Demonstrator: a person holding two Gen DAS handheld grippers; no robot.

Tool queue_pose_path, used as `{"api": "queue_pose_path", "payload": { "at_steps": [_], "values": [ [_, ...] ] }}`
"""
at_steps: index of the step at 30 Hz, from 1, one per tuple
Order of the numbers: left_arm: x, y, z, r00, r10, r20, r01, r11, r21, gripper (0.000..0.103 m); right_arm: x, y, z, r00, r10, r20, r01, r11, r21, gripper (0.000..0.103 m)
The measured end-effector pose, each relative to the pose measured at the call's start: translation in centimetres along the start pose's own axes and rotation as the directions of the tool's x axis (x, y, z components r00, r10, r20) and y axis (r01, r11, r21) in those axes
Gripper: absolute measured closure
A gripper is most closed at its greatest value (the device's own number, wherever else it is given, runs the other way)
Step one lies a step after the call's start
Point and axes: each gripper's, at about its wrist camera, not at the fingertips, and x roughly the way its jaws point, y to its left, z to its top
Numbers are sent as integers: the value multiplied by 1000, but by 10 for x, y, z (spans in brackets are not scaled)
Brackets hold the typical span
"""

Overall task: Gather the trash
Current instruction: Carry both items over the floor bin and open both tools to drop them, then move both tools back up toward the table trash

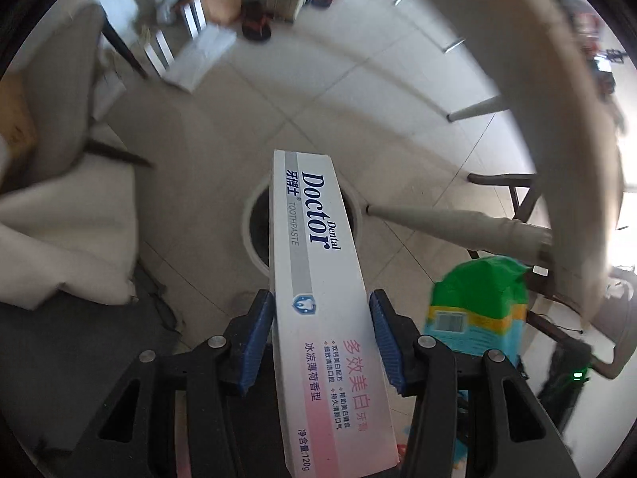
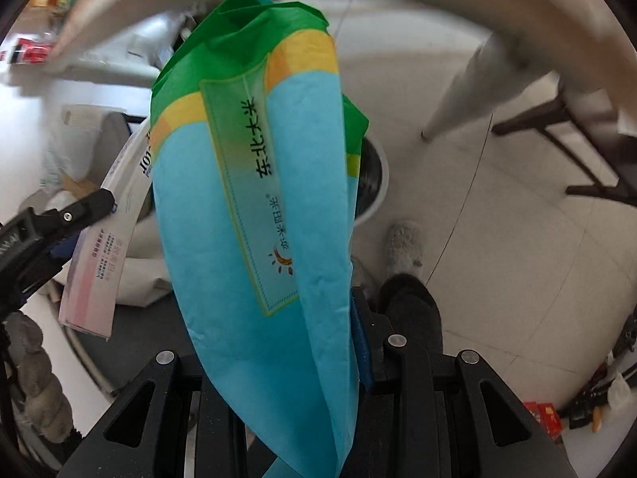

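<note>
A white and pink "Dental Doctor" toothpaste box (image 1: 318,279) sticks forward out of my left gripper (image 1: 321,298), whose blue pads (image 1: 260,330) press on both its long sides. Below the box's far end a round white trash bin (image 1: 249,235) with a dark inside stands on the tiled floor. My right gripper (image 2: 278,318) is shut on a limp blue, yellow and green rice bag (image 2: 247,207), which hides its left finger. The bin (image 2: 374,207) shows just past the bag's right edge. The bag (image 1: 473,310) also hangs at the right of the left wrist view, and the box (image 2: 99,271) at the left of the right wrist view.
A pale table edge (image 1: 557,79) curves overhead, with its light leg (image 1: 458,223) reaching down beside the bin. Dark chair legs (image 1: 517,191) stand behind it. A cream cushion (image 1: 67,215) lies to the left. A person's feet (image 2: 404,247) stand close to the bin.
</note>
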Motion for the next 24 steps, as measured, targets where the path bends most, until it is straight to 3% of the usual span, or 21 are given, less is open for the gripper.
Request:
{"api": "queue_pose_path", "payload": {
  "at_steps": [5,9,10,11,12,13,14,17,18,20,24],
  "values": [
    [118,23,42,994,-21,-111,17,999,-31,55,123,-29,39,996,12,-92,-8,999,43,70],
    [177,32,58,984,-8,-177,8,1000,1,54,200,-49,65,989,17,-146,-9,999,50,66],
    [185,33,60,983,11,-182,-9,1000,13,48,214,-53,73,986,15,-164,-8,999,42,65],
    [190,35,60,983,25,-182,-21,1000,19,42,226,-56,76,983,10,-181,-3,999,37,61],
    [195,34,60,984,22,-178,-20,1000,13,25,236,-59,77,982,13,-187,-6,999,38,55],
    [196,36,59,985,22,-172,-21,1000,7,15,240,-62,90,981,17,-193,-10,999,35,38],
    [195,38,56,986,31,-166,-31,1000,5,13,245,-63,90,981,17,-196,-11,999,30,24],
    [185,38,44,988,76,-134,-73,997,23,9,240,-69,101,983,-18,-185,19,1000,5,19],
    [183,37,44,987,110,-116,-106,994,39,1,238,-69,108,984,-39,-173,39,999,-7,16],
    [169,32,38,982,174,-69,-169,983,74,0,229,-68,116,985,-103,-141,100,995,-30,1],
    [141,23,14,952,304,20,-304,944,130,0,212,-51,129,979,-194,-63,191,980,-57,0]
  ]
}}
